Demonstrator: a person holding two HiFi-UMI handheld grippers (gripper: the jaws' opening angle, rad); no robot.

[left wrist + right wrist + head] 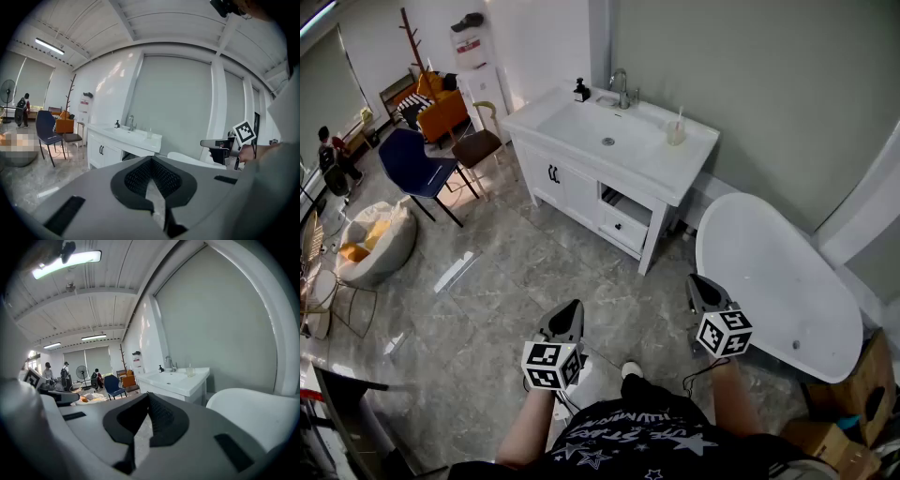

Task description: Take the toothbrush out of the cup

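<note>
Closed and empty, left gripper and right gripper hang far from the cup, its toothbrush barely discernible.

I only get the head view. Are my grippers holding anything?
Observer: No. The left gripper view shows the left gripper shut, with nothing between its jaws.
Operator: And the other one?
Observer: The right gripper is shut and empty too, going by its own view.
Operator: What's up above me?
Observer: A lit strip light overhead, which shows in the right gripper view.
</note>
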